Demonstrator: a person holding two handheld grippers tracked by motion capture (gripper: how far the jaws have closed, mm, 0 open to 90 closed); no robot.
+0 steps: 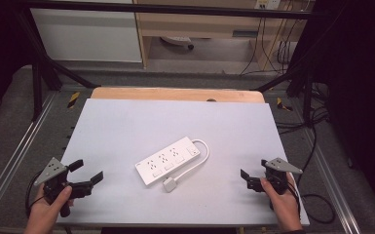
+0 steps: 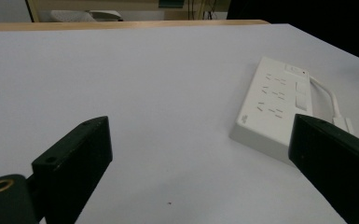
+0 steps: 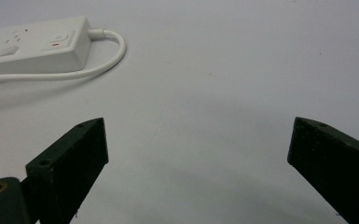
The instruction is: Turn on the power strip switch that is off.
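Bare table (image 1: 126, 126) around power strip (image 1: 168, 160)

1 white power strip (image 1: 171, 160) w/ 1 cable and 1 plug (image 1: 169, 184) was counted on 1 table (image 1: 126, 122); 3 socket groups and approx. 4 switches were noted. 2 grippers were tallied: left gripper (image 1: 88, 172), right gripper (image 1: 253, 171).

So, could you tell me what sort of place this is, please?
Probably a lab recording rig: a white table inside a black frame, a white power strip laid out on it, and cables trailing across the floor behind.
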